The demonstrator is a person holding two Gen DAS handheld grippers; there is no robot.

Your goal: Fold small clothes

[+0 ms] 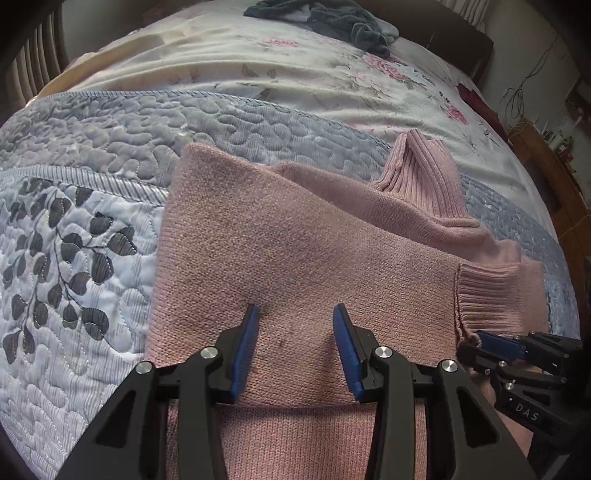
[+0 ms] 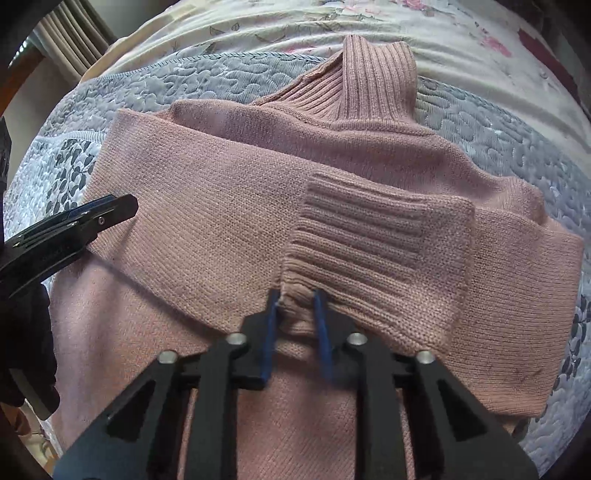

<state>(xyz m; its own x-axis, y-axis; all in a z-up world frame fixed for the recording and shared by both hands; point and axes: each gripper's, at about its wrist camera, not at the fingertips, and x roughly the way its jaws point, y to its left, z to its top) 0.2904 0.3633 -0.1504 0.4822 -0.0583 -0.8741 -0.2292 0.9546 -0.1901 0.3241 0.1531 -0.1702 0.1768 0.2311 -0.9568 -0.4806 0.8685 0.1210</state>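
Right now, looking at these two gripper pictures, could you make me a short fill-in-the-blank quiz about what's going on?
1. The sweater on the quilt is ____ in colour.
2. The right gripper is pinching the ribbed ____ of a sleeve.
3. The left gripper has its fingers ____, gripping nothing.
4. The dark clothes lie at the ____ end of the bed.

Missing words: pink; cuff; open; far

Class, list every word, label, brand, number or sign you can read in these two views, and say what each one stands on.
"DAS": white letters on the black body of the right tongs, seen in the left wrist view.
No other text is visible: none on the pink sweater, the quilt or the left tongs.
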